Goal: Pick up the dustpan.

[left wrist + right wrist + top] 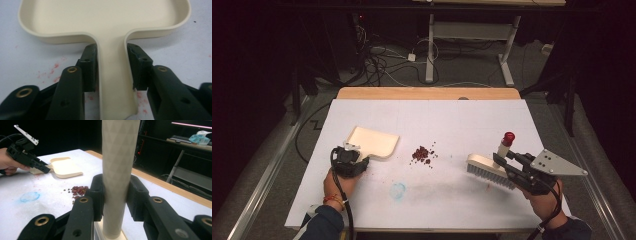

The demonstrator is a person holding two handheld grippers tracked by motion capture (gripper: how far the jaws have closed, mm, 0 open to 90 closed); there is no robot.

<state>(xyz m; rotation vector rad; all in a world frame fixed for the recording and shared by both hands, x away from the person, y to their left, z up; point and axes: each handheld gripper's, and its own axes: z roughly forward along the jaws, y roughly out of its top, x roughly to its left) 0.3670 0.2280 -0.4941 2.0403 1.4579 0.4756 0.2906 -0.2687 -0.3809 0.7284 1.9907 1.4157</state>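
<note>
The left gripper [353, 159] is clamped on the handle [113, 82] of the cream dustpan [373, 141]: in the left gripper view both pads press the handle's sides just below where it widens into the pan. The pan lies flat on the white table [462, 120], its open tray spreading away from the jaws, toward the table's far side and a little to the right in the high view. The person's left hand [337, 186] holds the gripper from the near edge.

The right gripper [507, 162] grips the pale handle [117, 170] of the brush [484, 170], which stands upright between the pads in the right gripper view. In the high view the brush head sits on the table just left of the jaws, bristles down, and the handle ends in a red cap [509, 137].

Between the two tools lies a small heap of red beans [422, 154], a few strays scattered beside it. It is near the dustpan's right edge but not touching it, and well apart from the brush. A faint blue smudge [398, 190] marks the table nearer the person, and pink stains [53, 71] show by the dustpan handle.
</note>
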